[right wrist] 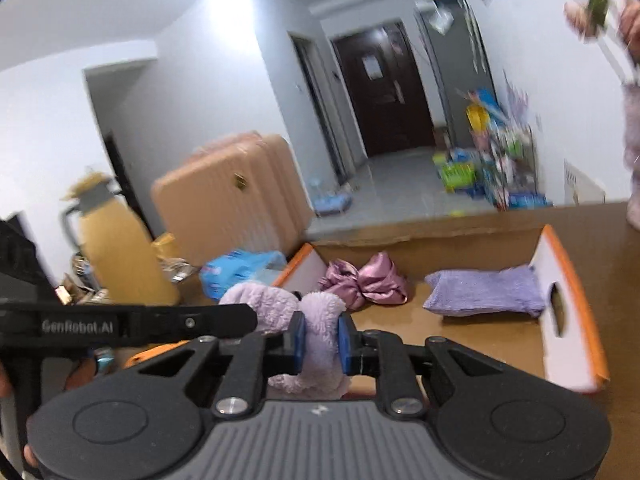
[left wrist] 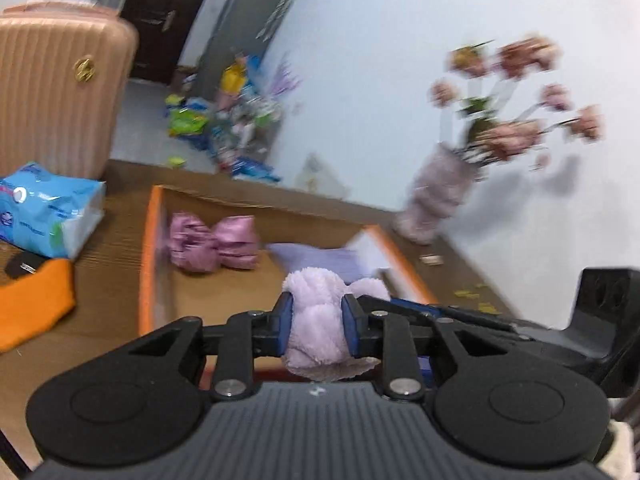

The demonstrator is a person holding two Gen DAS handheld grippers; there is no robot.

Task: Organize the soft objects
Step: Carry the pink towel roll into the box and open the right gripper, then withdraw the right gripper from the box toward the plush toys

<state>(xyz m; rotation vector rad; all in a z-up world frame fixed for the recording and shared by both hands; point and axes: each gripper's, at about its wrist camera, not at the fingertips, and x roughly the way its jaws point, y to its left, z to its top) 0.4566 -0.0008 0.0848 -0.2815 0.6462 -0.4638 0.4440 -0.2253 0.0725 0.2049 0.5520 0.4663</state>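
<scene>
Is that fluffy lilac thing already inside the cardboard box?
Not yet. The fluffy lilac cloth is held up by both claws, near the box.

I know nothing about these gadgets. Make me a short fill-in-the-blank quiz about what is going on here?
1. Both the left gripper and the right gripper are clamped on one fluffy ____ cloth.
2. The cardboard box has ____ edges.
3. Inside the box, beside the purple towel, lies a shiny ____ bundle.
4. The vase holds ____.

Missing words: lilac; orange; pink; flowers
</scene>
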